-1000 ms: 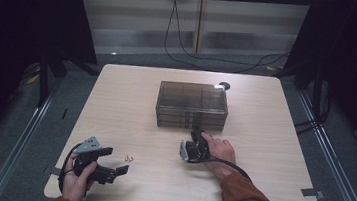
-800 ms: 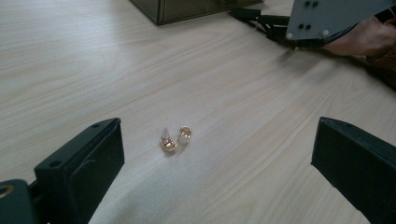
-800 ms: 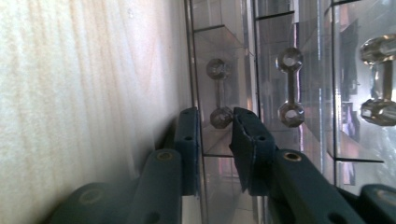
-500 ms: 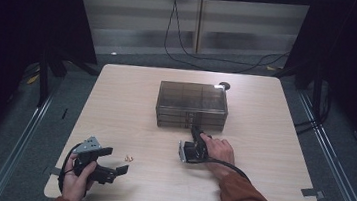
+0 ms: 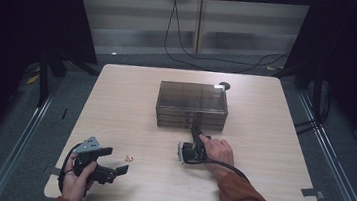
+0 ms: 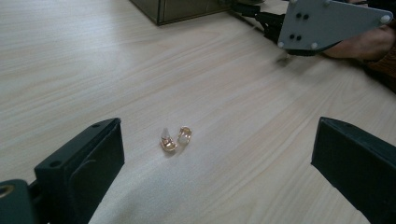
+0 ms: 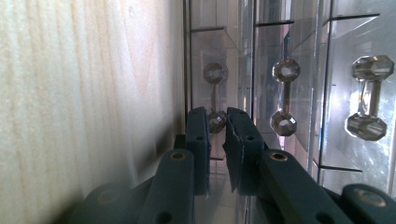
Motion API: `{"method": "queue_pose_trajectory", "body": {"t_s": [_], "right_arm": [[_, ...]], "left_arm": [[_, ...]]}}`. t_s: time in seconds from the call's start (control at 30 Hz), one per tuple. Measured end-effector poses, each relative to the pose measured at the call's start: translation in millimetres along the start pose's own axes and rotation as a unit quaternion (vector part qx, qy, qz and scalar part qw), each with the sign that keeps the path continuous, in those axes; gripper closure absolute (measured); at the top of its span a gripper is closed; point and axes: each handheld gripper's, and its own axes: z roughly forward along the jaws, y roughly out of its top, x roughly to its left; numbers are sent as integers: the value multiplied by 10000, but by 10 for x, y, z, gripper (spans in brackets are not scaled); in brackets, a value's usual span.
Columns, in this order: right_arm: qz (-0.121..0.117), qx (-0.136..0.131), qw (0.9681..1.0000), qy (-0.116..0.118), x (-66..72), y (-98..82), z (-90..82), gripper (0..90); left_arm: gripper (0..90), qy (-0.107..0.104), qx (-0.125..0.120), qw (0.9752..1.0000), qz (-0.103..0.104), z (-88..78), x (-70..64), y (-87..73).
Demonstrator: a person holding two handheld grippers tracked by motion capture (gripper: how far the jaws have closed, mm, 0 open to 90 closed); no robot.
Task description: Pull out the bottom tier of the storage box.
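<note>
At the centre of the high view a smoke-tinted clear plastic drawer box (image 5: 192, 105) stands on the pale wooden table (image 5: 281, 156), its stacked drawer fronts facing the lower edge of the frame. Just below it, slightly right of centre, the right gripper (image 5: 196, 133) lies on its side under the person's hand, its black jaws pointing up the frame at the box's lowest drawer front. In the right gripper view the wood grain runs vertically down the left half of the frame and the drawer fronts fill the right half, each carrying a faceted clear dumbbell-shaped handle; the right gripper (image 7: 218, 122) has just been closing its jaws, and they now pinch the nearer knob of the leftmost drawer handle (image 7: 215, 99), the pads pressing on it from both sides. In the lower left of the high view the left gripper (image 5: 120, 169) rests in the other hand near the table's front edge, jaws spread wide and aimed toward the right of the frame. Just beyond its tips lies a pair of small gold-coloured curved earrings (image 5: 130, 159); in the left gripper view the earrings (image 6: 176, 138) sit side by side at centre frame on bare wood, between the two open jaws and touching neither.
</note>
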Motion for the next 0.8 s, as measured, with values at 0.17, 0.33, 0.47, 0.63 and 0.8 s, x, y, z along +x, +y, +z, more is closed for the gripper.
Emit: {"method": "queue_pose_trajectory", "body": {"t_s": [0.17, 0.33, 0.47, 0.63, 0.8], "right_arm": [[-44, 42, 10000, -21, 6, 10, -2, 804], [-65, 15, 10000, -33, 7, 8, -2, 805], [-57, 42, 10000, -31, 9, 10, -8, 805], [-80, 40, 10000, -35, 11, 13, -16, 806], [-100, -16, 9999, -93, 14, 12, -63, 900]], "left_arm": [[24, -4, 0, 10000, -2, 0, 0, 0], [24, -6, 1, 10000, -1, -1, 2, -1], [24, -3, 2, 10000, 0, -1, 2, -1], [24, -3, 1, 10000, -1, -1, 1, -1], [24, -6, 9, 10000, 2, 2, 1, -1]]}}
